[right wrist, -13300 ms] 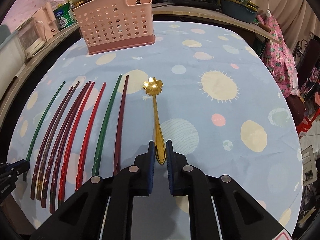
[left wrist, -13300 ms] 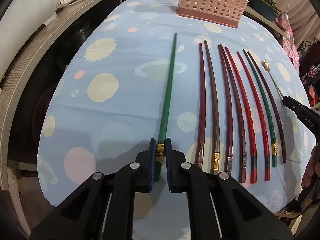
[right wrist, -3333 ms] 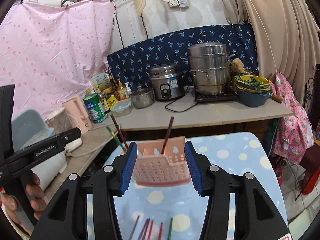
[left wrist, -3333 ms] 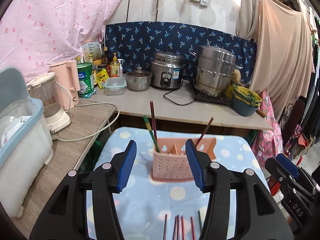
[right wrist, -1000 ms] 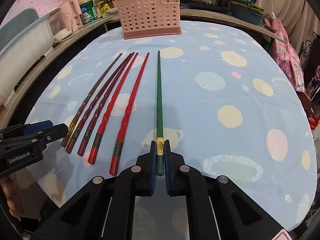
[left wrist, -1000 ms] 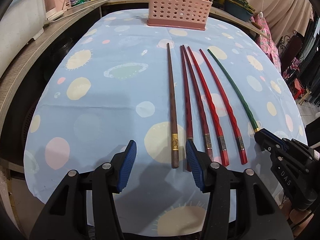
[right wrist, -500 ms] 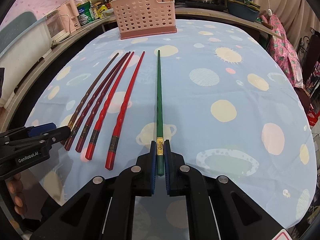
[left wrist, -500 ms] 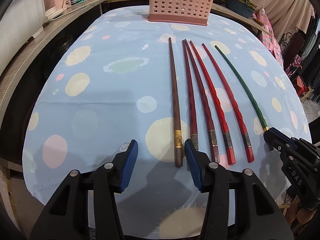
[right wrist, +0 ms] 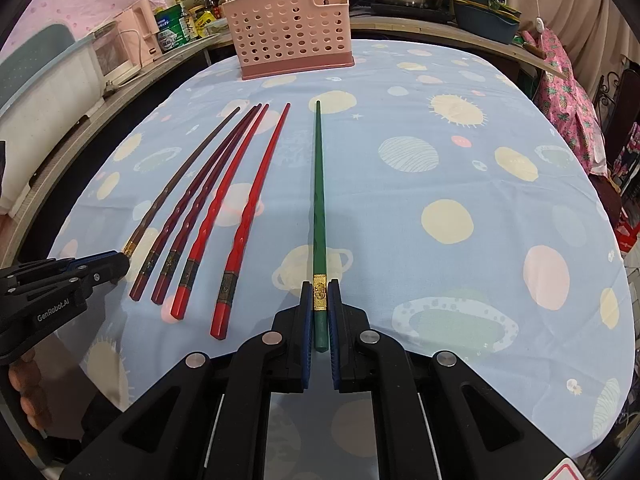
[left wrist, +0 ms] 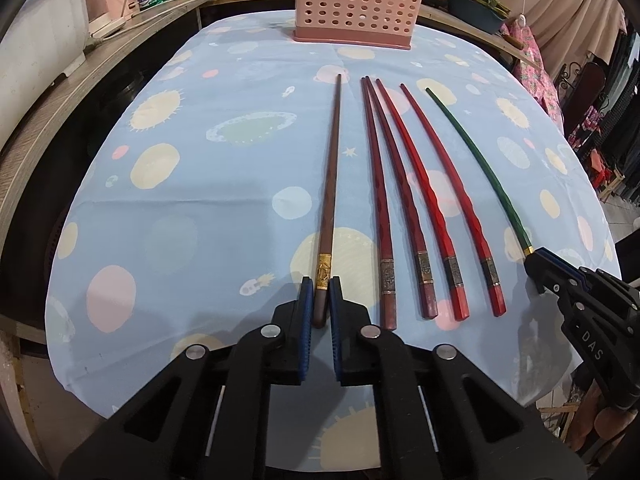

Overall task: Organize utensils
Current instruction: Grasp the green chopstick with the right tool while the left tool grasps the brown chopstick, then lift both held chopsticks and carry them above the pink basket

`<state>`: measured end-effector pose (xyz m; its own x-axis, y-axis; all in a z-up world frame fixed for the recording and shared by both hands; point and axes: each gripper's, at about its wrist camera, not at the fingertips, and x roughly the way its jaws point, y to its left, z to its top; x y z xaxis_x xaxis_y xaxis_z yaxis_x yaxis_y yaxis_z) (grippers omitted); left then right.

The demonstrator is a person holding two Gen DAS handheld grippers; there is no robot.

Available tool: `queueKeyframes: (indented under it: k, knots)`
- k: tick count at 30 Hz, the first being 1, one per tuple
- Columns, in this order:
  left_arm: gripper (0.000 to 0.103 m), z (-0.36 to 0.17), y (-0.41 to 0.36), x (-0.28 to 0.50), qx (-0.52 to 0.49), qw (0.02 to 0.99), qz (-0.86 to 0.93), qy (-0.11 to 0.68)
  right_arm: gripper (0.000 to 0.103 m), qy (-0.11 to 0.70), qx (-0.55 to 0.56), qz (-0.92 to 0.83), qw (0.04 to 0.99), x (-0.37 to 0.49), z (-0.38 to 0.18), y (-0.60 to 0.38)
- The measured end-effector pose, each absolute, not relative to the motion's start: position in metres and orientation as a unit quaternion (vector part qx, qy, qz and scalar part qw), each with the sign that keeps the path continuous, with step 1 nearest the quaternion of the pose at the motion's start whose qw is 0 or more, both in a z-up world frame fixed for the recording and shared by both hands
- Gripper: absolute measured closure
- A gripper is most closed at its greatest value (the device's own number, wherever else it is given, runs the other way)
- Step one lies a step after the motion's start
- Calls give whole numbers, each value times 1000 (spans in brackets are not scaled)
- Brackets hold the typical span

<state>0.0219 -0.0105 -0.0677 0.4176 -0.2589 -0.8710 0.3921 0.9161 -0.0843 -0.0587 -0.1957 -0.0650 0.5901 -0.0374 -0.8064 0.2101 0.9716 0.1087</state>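
Your left gripper (left wrist: 319, 296) has its jaws clamped on the gold-banded end of the brown chopstick (left wrist: 330, 184); your right gripper (right wrist: 319, 300) pinches the green chopstick (right wrist: 319, 192). Four faceted red chopsticks (right wrist: 208, 216) lie between. The perforated pink plastic caddy (right wrist: 288, 28) stands at 12 o'clock, with open tablecloth (right wrist: 460, 208) at 2 o'clock.

I see 6 chopsticks (left wrist: 412, 204) side by side on the surface (left wrist: 224, 208), tips toward the basket (left wrist: 356, 4) at its far edge. My left hand-held gripper (left wrist: 319, 300) is on the leftmost chopstick (left wrist: 330, 184), my right hand-held gripper (right wrist: 319, 306) on the rightmost chopstick (right wrist: 319, 200).
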Motion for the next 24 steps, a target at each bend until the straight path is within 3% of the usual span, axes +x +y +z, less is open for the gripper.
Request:
queueKeyframes:
  k: [11, 24]
  knots:
    - [96, -61, -6, 21, 53, 839, -190, 506, 96, 439, 105, -72, 890, -65, -59, -202]
    - [96, -17, 6, 22, 24, 857, -193, 477, 96, 391, 121, -73, 909, -71, -15, -213]
